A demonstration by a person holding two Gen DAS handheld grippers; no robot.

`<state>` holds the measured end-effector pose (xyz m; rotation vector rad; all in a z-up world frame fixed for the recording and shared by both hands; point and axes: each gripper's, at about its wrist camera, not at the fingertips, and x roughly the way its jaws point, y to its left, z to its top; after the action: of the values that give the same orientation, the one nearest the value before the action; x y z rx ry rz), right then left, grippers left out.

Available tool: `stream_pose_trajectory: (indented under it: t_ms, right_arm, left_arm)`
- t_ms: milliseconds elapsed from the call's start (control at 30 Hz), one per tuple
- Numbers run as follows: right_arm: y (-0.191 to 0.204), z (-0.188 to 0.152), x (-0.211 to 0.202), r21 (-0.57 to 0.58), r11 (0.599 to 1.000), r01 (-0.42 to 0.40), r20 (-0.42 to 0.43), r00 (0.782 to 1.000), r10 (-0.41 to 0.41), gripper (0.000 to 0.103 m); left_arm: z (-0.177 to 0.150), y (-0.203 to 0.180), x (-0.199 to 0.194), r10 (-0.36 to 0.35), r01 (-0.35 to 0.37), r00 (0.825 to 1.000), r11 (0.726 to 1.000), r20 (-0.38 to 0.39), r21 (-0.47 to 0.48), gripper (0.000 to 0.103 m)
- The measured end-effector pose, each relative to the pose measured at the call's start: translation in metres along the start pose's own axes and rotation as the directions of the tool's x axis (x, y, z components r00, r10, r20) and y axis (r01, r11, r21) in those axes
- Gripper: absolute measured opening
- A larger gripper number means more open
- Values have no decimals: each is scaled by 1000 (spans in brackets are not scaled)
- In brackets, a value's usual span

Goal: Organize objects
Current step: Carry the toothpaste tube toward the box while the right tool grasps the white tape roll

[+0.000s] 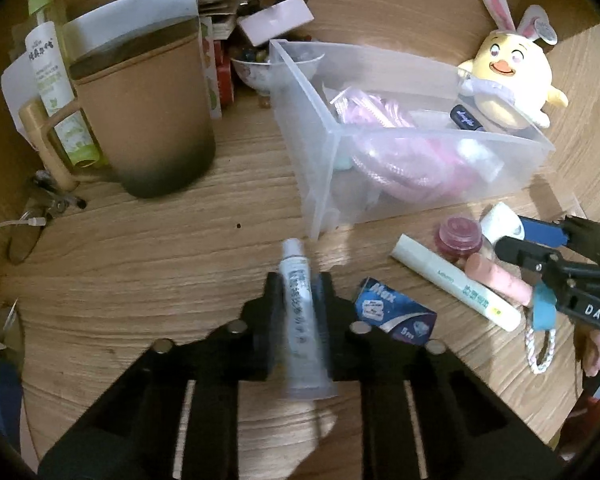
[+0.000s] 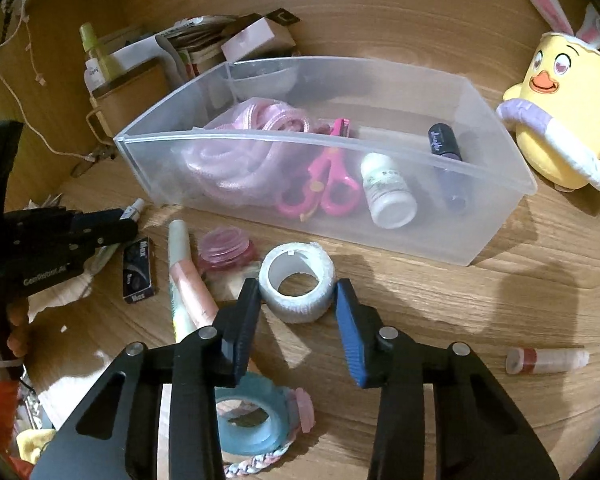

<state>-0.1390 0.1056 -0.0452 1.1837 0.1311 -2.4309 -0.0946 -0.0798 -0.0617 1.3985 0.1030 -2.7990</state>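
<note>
My left gripper (image 1: 299, 286) is shut on a small white tube (image 1: 300, 312) and holds it above the wooden table, short of the clear plastic bin (image 1: 324, 168). It shows at the left of the right wrist view (image 2: 130, 216). My right gripper (image 2: 296, 292) is open, its fingers either side of a white tape roll (image 2: 297, 280) that lies on the table in front of the bin (image 2: 496, 216). The bin holds pink rope (image 2: 236, 160), pink scissors (image 2: 328, 188), a white bottle (image 2: 388, 192) and a dark purple tube (image 2: 446, 160).
On the table lie a pink jar (image 2: 226, 250), a pink stick (image 2: 192, 284), a long white tube (image 1: 456, 282), a blue box (image 1: 394, 314), a blue tape roll (image 2: 246, 424) and a small vial (image 2: 546, 360). A brown mug (image 1: 148, 116) stands left; a yellow plush (image 2: 560, 120) right.
</note>
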Motion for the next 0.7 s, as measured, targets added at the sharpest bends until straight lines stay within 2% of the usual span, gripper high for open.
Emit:
stream_pose_trajectory:
  t_ms: [400, 700]
  right_arm:
    - [-1, 5, -27, 18, 1000, -5, 75, 997, 3, 34]
    - [2, 17, -63, 18, 1000, -6, 180, 984, 2, 34]
  left_arm:
    - [-5, 0, -26, -47, 47, 998, 999, 48, -8, 15]
    - [11, -21, -60, -86, 84, 984, 996, 153, 25, 15]
